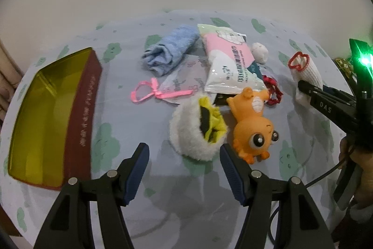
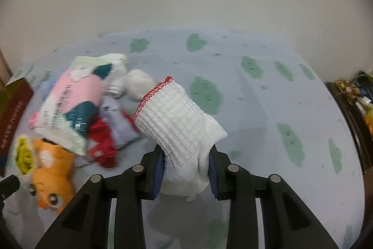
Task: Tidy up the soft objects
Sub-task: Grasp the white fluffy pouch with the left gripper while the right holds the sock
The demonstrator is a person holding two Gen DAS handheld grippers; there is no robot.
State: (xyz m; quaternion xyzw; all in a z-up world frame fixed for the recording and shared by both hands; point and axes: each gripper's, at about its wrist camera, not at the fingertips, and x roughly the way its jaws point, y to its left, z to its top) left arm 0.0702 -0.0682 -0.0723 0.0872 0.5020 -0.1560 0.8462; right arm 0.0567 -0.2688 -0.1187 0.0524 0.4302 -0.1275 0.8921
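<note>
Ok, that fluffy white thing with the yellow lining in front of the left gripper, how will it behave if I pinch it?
The fluffy white piece will likely squash flat between the open left gripper: its pile looks thick. Its yellow lining is crumpled, so it is probably floppy and light. It may sag when lifted.

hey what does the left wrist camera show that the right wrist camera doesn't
Only the left wrist view shows the blue towel, the pink ribbon, the gold inside of the red box, and the open left gripper. Only the right wrist view shows blue pads pressing the white glove from both sides. Both show the glove held by the right gripper, the orange toy and the pink wipes pack.
</note>
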